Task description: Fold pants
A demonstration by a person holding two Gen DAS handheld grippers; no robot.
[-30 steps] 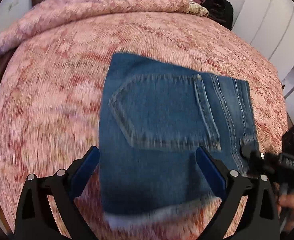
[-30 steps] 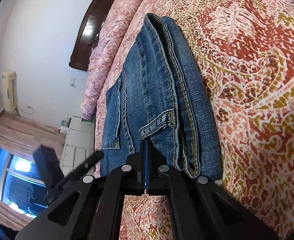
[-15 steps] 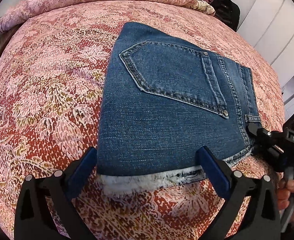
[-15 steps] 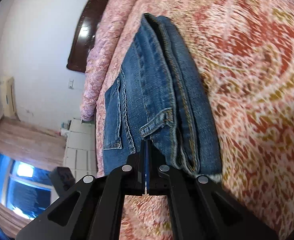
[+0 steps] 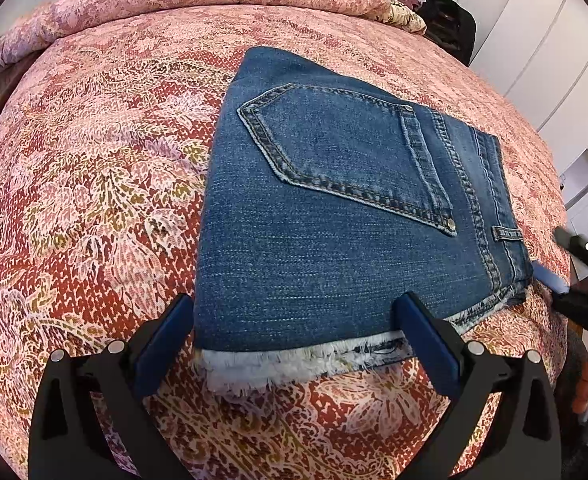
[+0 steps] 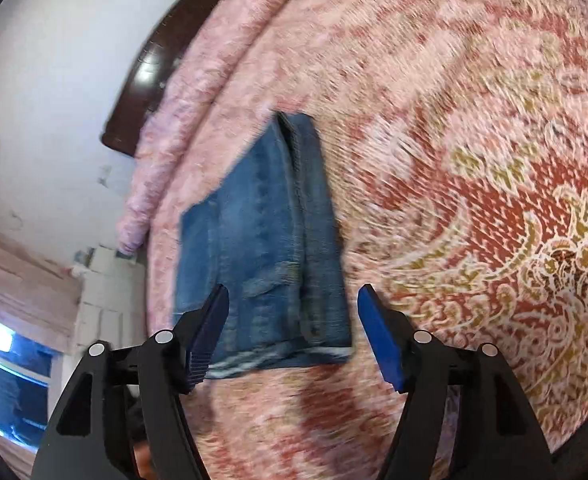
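Left wrist view: the folded blue denim pants [image 5: 334,216] lie on the red-and-pink patterned bed [image 5: 94,184], just ahead of the spread left claw [image 5: 294,332]. The right claw [image 6: 292,328] has just been opening; nothing is pinched in it, and it tilts down at the pants.

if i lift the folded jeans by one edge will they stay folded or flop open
The folded jeans would likely sag and partly unfold: several loose denim layers show at the side, unsecured. The stack looks thick, so probably heavy for its size. On the woven bedspread a push would probably bunch it, not slide it.

pants [image 5: 334,216]: looking like matt denim, hem fraying
bedspread [image 5: 94,184]: showing rough woven cloth
headboard [image 6: 150,64]: gleaming glossy dark wood
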